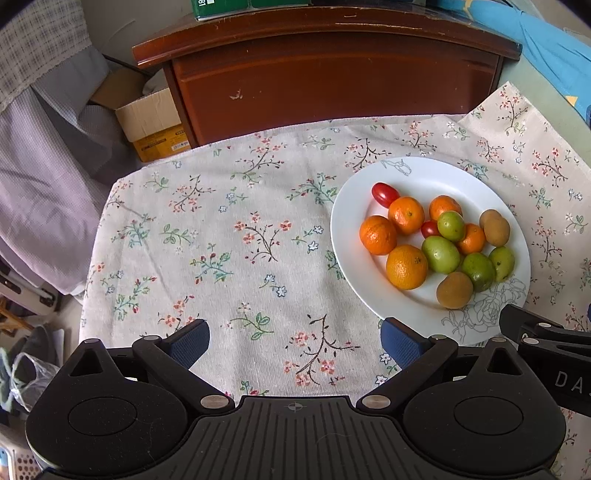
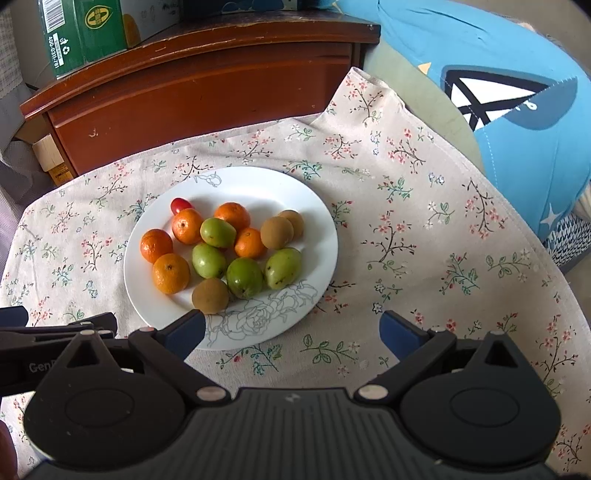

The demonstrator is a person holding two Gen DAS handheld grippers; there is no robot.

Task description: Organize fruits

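Note:
A white plate [image 1: 421,177] [image 2: 314,236] on the floral tablecloth holds mixed fruit: several oranges [image 1: 406,266] [image 2: 170,273], several green fruits [image 1: 440,254] [image 2: 244,277], brown kiwis [image 1: 454,290] [image 2: 210,296] and small red tomatoes [image 1: 385,194] [image 2: 180,205]. My left gripper [image 1: 294,341] hovers open over bare cloth to the left of the plate, nothing between its blue pads. My right gripper [image 2: 291,332] is open too, near the plate's front rim, its left pad above the rim. Each gripper shows at the edge of the other's view.
A dark wooden cabinet [image 1: 332,74] [image 2: 203,85] stands behind the table with a green carton [image 2: 85,33] on top. A cardboard box [image 1: 151,122] sits left of it. A blue cushion [image 2: 517,92] lies to the right. The cloth [image 1: 229,251] drops off at the left edge.

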